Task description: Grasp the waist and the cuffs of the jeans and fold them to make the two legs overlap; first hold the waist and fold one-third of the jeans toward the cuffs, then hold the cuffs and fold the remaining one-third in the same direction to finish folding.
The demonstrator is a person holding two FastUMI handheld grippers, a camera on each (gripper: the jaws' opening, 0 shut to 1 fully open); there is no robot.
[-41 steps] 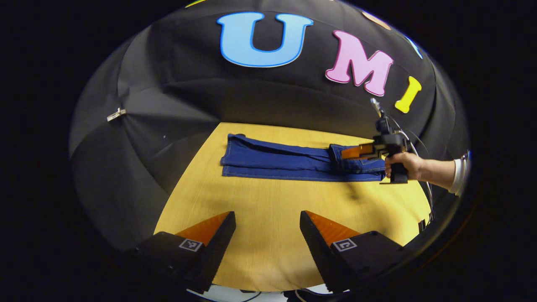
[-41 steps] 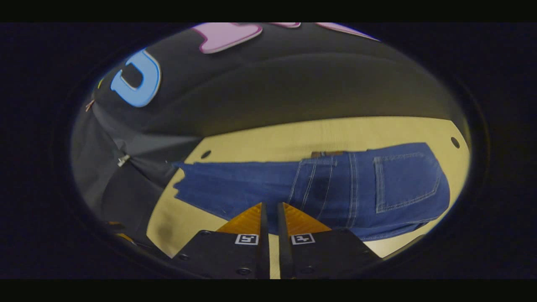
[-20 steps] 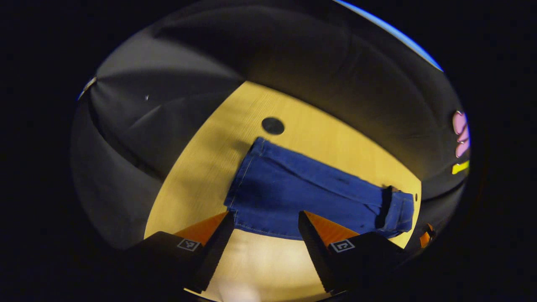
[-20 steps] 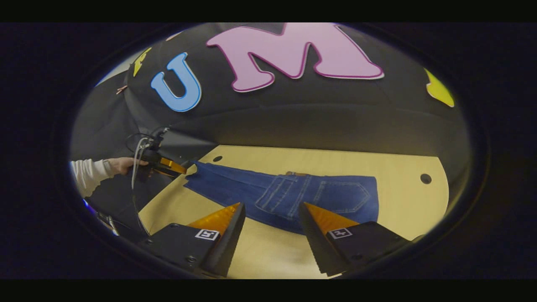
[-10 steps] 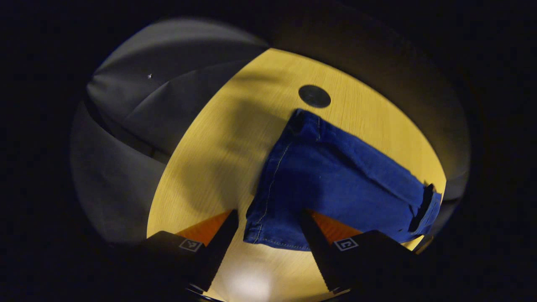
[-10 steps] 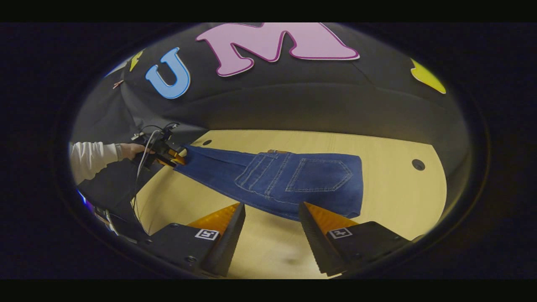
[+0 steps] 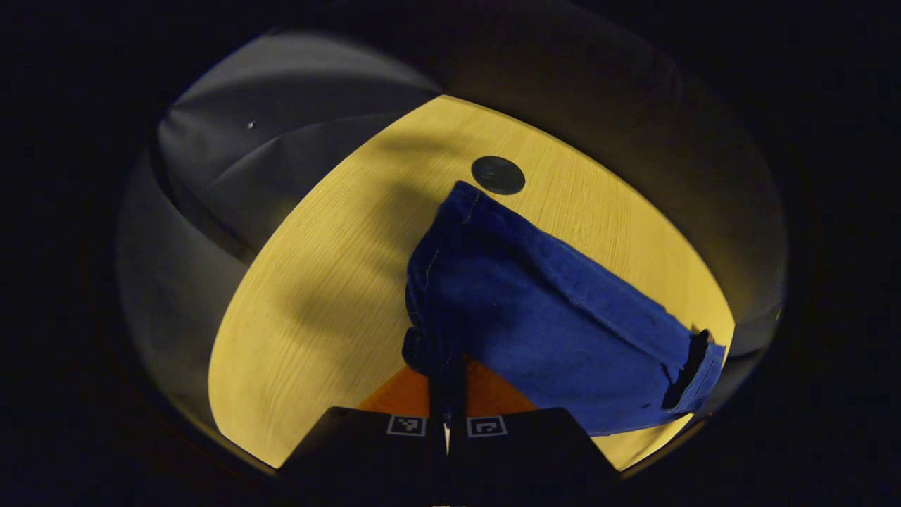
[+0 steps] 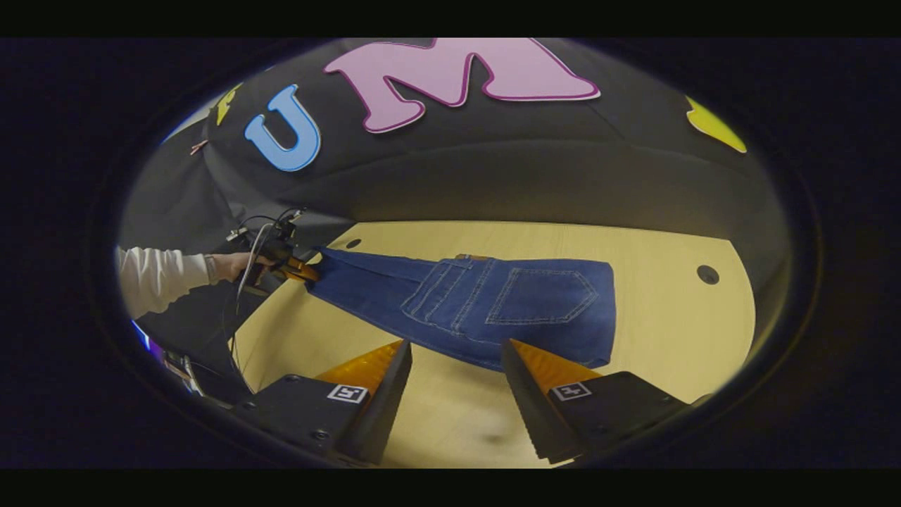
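Observation:
The blue jeans (image 8: 486, 299) lie lengthwise on the yellow wooden table (image 8: 669, 331). The waist part is folded over the legs, back pocket (image 8: 549, 296) facing up. In the left gripper view the cuff end of the jeans (image 7: 549, 310) runs right up to my left gripper (image 7: 447, 366), which is shut on the bunched cuff edge (image 7: 426, 345). The right gripper view shows that left gripper (image 8: 310, 273) at the far end of the legs, held by a hand (image 8: 232, 266) in a white sleeve. My right gripper (image 8: 456, 355) hovers open just short of the near side of the folded waist part, touching nothing.
Round dark holes mark the tabletop: one (image 7: 498, 174) just beyond the cuffs, one (image 8: 707, 274) right of the waist fold. Black cloth walls close off the table's far side. A cable (image 8: 246, 246) loops up from the left gripper. Bare table spreads right of the jeans.
My left gripper came down to the cuff end and shut on it, bunching the hem. The right gripper let go of the folded waist earlier and now barely moves, staying open.

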